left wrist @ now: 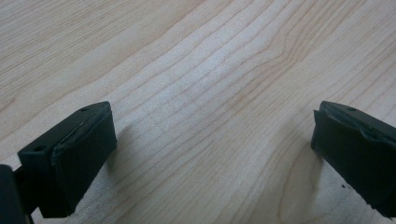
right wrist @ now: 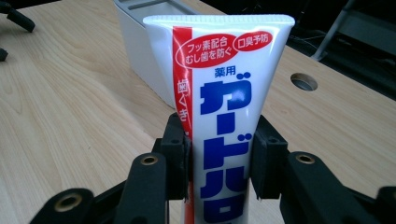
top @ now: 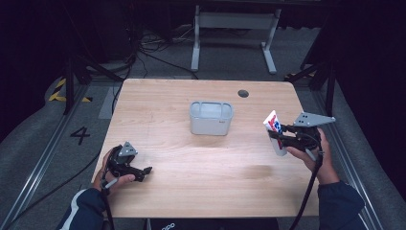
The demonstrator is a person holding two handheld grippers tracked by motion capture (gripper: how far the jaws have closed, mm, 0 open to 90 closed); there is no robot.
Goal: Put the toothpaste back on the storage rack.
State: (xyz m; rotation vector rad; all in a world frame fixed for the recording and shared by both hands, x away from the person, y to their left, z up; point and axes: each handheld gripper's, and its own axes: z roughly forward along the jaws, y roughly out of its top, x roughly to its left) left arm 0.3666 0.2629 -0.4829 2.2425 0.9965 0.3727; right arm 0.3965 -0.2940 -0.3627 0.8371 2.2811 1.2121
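Two grippers, one tube, one bin, on one wooden table [top: 201,163].

Item 1: toothpaste tube [right wrist: 224,93], white with a red side band and blue lettering. It is held off the table at the right side, crimped end uppermost, cap end hidden below the jaws. The right gripper [right wrist: 219,163] pinches it across its lower body, one black pad flat against each side. A grip low on the flat faces keeps the tube from twisting and leaves the crimped end free to lead. In the high view the tube [top: 275,129] tilts toward the centre of the table.

Item 2: grey plastic bin [top: 211,118], open-topped, standing upright near the table's middle, well apart from the tube. It appears empty, though its floor is not fully visible. Judged the likely destination, since the tube is carried on its near side and leans that way.

Item 3: left gripper [top: 143,171], resting low at the near left edge, jaws spread wide over bare wood with nothing between them. It seems parked there to stay clear of the working hand.

Item 4: round hole [top: 243,93] in the far tabletop, unused.
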